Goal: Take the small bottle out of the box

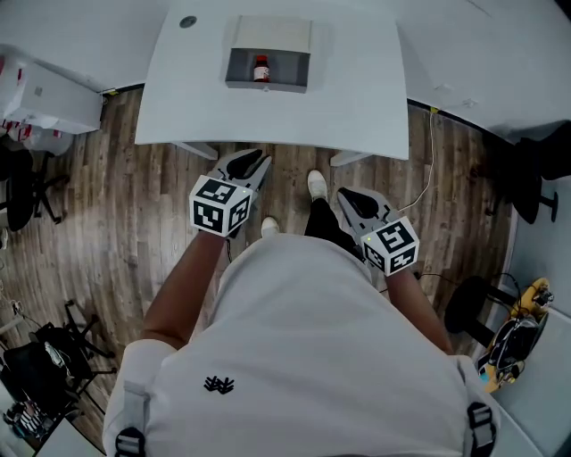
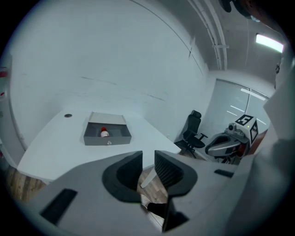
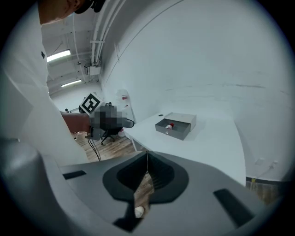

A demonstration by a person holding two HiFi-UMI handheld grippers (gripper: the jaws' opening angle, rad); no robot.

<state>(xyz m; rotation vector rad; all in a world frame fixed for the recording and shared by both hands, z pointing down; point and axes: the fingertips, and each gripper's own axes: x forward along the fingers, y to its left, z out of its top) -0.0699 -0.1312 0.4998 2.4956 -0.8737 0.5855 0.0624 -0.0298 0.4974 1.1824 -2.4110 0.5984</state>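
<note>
A small bottle (image 1: 260, 69) with a red cap stands inside an open grey box (image 1: 268, 84) at the far middle of a white table (image 1: 357, 107). Both grippers hang over the wooden floor on the near side of the table, well short of the box. My left gripper (image 1: 252, 161) has a narrow gap between its jaws and nothing in it; its own view shows the gripper (image 2: 148, 157) pointing at the box (image 2: 107, 137) and bottle (image 2: 104, 132). My right gripper (image 1: 351, 198) is shut and empty. The right gripper view shows the gripper (image 3: 147, 156) with box (image 3: 175, 130) and bottle (image 3: 170, 125) far ahead.
A round dark grommet (image 1: 187, 21) sits at the table's far left corner. A black office chair (image 2: 193, 126) stands right of the table, another chair (image 1: 27, 192) at the left. A cable (image 1: 428, 170) runs down to the floor at the right. The person's shoes (image 1: 317, 185) are below the table edge.
</note>
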